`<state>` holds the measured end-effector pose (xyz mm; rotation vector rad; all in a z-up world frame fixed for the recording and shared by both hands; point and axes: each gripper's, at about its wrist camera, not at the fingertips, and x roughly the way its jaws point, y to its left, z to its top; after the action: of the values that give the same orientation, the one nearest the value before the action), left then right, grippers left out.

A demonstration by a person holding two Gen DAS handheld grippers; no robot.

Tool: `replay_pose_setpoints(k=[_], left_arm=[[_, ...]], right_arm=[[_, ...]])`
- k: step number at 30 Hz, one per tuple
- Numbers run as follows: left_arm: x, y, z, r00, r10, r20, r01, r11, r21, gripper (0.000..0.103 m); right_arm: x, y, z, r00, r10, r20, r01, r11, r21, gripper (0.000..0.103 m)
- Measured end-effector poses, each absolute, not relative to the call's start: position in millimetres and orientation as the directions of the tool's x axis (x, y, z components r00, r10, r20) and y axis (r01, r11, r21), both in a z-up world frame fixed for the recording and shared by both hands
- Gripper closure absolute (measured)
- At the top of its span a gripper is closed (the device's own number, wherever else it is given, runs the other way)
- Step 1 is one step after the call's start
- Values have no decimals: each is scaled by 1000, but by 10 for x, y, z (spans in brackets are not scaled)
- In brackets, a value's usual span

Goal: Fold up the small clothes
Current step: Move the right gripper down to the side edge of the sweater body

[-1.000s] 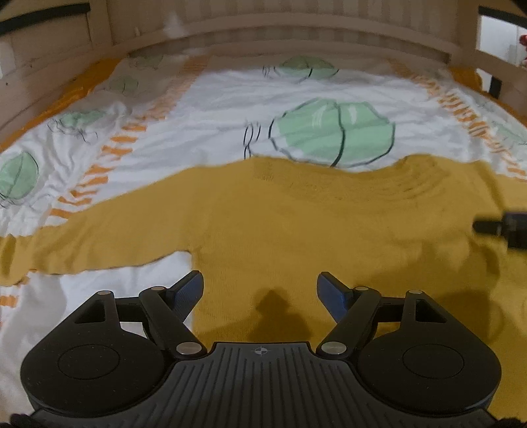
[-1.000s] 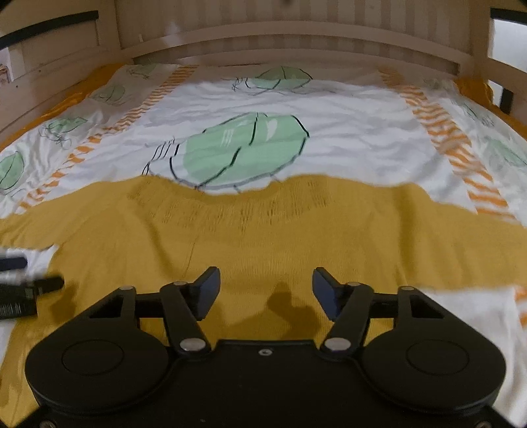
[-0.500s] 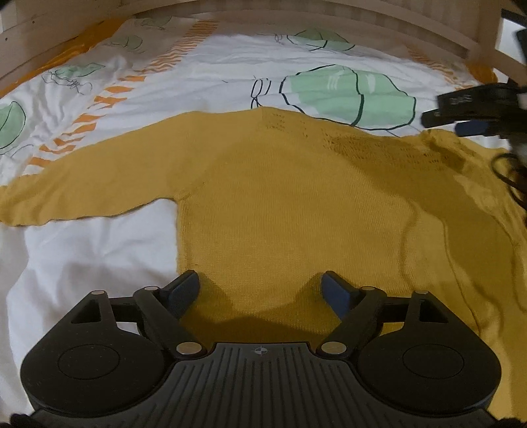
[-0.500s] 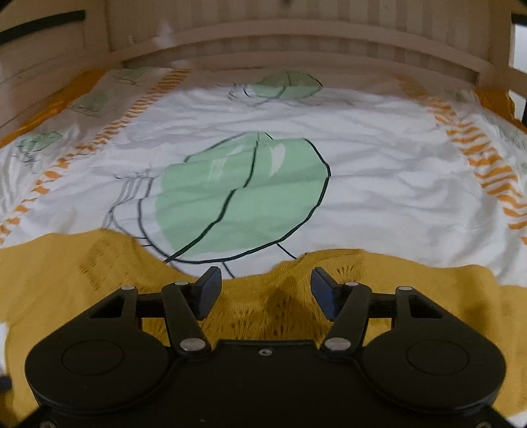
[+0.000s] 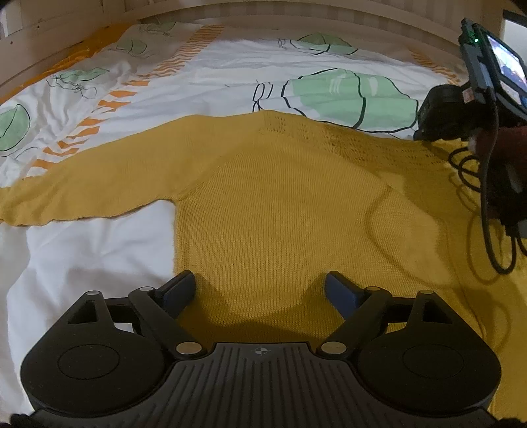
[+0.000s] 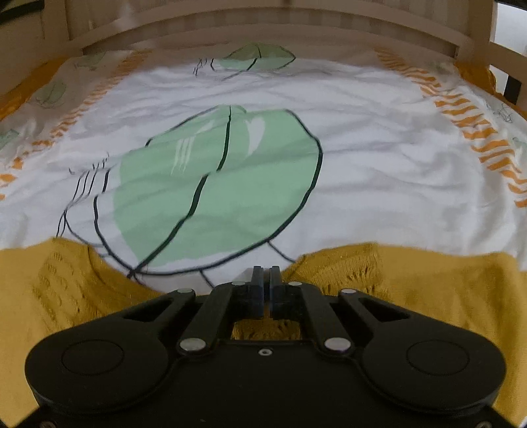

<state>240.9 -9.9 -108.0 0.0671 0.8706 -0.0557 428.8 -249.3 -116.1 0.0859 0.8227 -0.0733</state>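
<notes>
A mustard-yellow knit sweater [image 5: 280,197] lies flat on the bed, sleeves spread to both sides. My left gripper [image 5: 260,283] hovers low over its lower body near the left side seam; its jaws are opening wide, the knit lies below them and the pads press on nothing. My right gripper [image 6: 266,280] is at the neckline [image 6: 316,263] with its fingers together, pinching the collar edge; yellow knit shows through the frame just behind the fingers. In the left wrist view the right tool's black housing [image 5: 444,115] sits over the collar at the far right.
The sheet [image 6: 378,164] is white with green leaf prints and orange striped bands. A wooden bed rail [image 6: 263,26] curves round the far side. A small lit screen [image 5: 504,69] and a looping black cable [image 5: 487,230] hang from the right tool over the sweater's right shoulder.
My right gripper moved forward to the neckline and went from open to shut on the collar. My left gripper's fingers spread a little wider, low over the sweater's lower body.
</notes>
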Motion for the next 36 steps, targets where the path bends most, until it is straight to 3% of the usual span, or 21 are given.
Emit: replay_pose_setpoints(k=[6, 8, 10, 12, 13, 21, 31, 36], left_arm=[[2408, -109, -1083, 642, -20, -767, 73, 997, 36, 17], [2402, -109, -1085, 642, -19, -766, 73, 997, 36, 17], [2398, -106, -1087, 644, -19, -765, 74, 997, 38, 17], [2392, -104, -1091, 648, -18, -762, 74, 996, 39, 17], [2391, -105, -1095, 650, -16, -759, 74, 996, 42, 16], [2382, -115, -1111, 658, -10, -753, 77, 996, 54, 15], [2398, -110, -1116, 647, -19, -762, 90, 995, 51, 14], [2383, -122, -1133, 656, -18, -754, 97, 993, 61, 14]], right_arm=[[4447, -2556, -1176, 678, -55, -733, 132, 990, 48, 96], [4469, -2571, -1219, 669, 7, -743, 99, 990, 98, 90], [4395, -2645, -1194, 699, 54, -713, 105, 978, 178, 71], [4296, -2764, -1129, 733, 93, -674, 110, 961, 252, 32], [4223, -2846, -1072, 755, 117, -645, 100, 952, 290, 27], [3685, -3691, -749, 782, 69, -620, 152, 943, 297, 26], [3081, -5320, -690, 665, -241, -707, 433, 896, 101, 26], [2782, -6094, -712, 591, -356, -724, 579, 812, 73, 25]])
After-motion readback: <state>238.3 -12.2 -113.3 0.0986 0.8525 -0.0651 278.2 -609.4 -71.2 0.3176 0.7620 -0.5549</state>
